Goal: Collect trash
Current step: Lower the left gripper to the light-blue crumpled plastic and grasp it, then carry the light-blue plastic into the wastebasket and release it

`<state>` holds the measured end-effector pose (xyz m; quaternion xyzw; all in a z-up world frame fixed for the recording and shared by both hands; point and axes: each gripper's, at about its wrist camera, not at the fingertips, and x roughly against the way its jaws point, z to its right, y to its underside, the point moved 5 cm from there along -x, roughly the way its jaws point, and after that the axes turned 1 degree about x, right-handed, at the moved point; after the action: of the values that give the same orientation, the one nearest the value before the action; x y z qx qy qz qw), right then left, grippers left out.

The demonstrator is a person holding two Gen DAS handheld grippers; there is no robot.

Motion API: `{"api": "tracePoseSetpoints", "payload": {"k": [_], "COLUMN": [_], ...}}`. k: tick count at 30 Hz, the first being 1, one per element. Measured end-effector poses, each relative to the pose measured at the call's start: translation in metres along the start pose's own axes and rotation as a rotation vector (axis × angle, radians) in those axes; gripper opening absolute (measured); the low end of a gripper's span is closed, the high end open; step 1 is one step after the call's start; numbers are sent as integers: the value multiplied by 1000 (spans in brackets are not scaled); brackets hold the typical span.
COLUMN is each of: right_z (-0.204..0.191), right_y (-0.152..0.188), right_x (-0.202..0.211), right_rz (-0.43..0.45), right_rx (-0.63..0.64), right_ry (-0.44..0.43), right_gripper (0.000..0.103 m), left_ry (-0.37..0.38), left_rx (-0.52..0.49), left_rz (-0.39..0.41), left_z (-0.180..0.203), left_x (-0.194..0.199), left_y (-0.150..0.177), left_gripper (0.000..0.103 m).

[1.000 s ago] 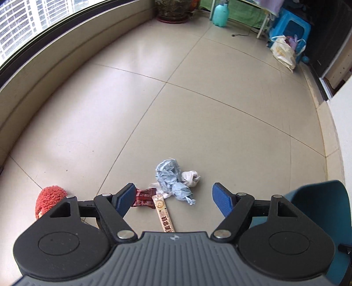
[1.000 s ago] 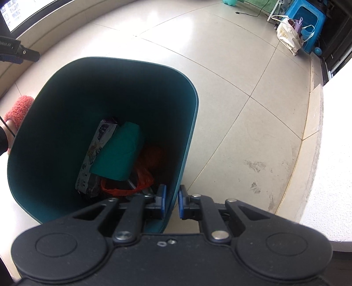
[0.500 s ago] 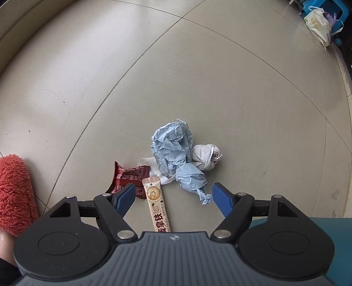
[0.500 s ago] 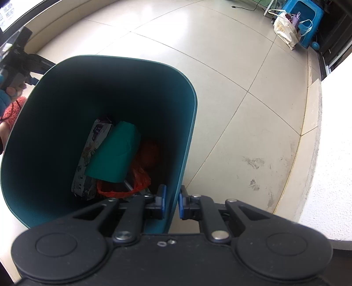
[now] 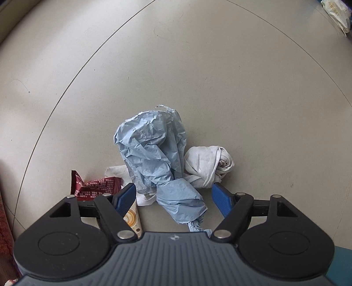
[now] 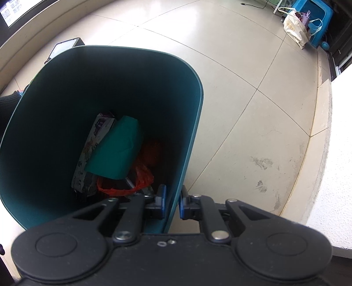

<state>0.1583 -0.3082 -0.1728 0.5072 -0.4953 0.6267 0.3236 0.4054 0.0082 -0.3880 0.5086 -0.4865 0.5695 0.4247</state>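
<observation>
Blue pads on my left gripper (image 5: pixel 173 199) are spread wide, and nothing sits pinched between them. I take the blue paper (image 5: pixel 154 154) as my landmark. Its twisted tail hangs down into the gap between my fingers, close to the gripper body, though neither pad touches it. Just left of that tail, a sachet (image 5: pixel 132 220) pokes out from under my left finger. Under the paper's left edge lies a white scrap (image 5: pixel 118 171), and further left of that a dark red wrapper (image 5: pixel 96 187) rests flat on the floor (image 5: pixel 220 77). Touching the paper's right side is a white wad (image 5: pixel 209 165), knotted up, with my right pad's tip just below it. Far beyond the paper, at the upper right corner, I can make out a pale bag (image 5: pixel 336 13).

On my right gripper (image 6: pixel 171 203) the fingers are pressed onto the near wall of the teal bin (image 6: pixel 193 123), one pad inside, one outside, clamping the rim. Inside the bin, nearest me, lies an orange bag (image 6: pixel 140 182), with a green sheet (image 6: pixel 116 151) over it and a printed packet (image 6: pixel 92 154) along its left side. Past the bin, tiled floor runs to a blue stool (image 6: pixel 319 19) with a cream bag (image 6: pixel 293 26) leaning on it.
</observation>
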Motion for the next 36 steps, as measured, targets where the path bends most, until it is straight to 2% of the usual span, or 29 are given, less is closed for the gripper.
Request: {"api": "tracePoseSetpoints", "payload": {"k": [1, 2, 3, 6, 11, 19, 25, 31, 36], "right_z": [0, -1, -1, -2, -5, -4, 1, 5, 13], "right_y": [0, 0, 0, 0, 1, 6, 8, 13, 17], "right_x": [0, 0, 0, -1, -1, 0, 5, 11, 18], "right_rz": [0, 1, 1, 3, 11, 40, 49, 70, 86], "right_rx": [1, 2, 3, 3, 20, -4, -49, -70, -94], "right_ry": [1, 2, 3, 6, 24, 22, 9, -3, -3], "right_gripper": [11, 11, 11, 11, 9, 7, 7, 7, 5], "left_ry": [-1, 1, -3, -24, 21, 37, 87, 149, 204], "left_rx": [-2, 0, 3, -9, -7, -42, -118, -235, -364], "left_rz": [-11, -22, -25, 6, 49, 116, 204, 280, 278], "left_z": [0, -1, -2, -4, -14, -23, 3, 51, 103], "left_x": [-2, -3, -3, 6, 46, 142, 227, 303, 328], "left_y": [1, 2, 3, 7, 19, 42, 69, 104, 136], "left_gripper": [60, 45, 44, 44, 44, 44, 44, 44, 44]}}
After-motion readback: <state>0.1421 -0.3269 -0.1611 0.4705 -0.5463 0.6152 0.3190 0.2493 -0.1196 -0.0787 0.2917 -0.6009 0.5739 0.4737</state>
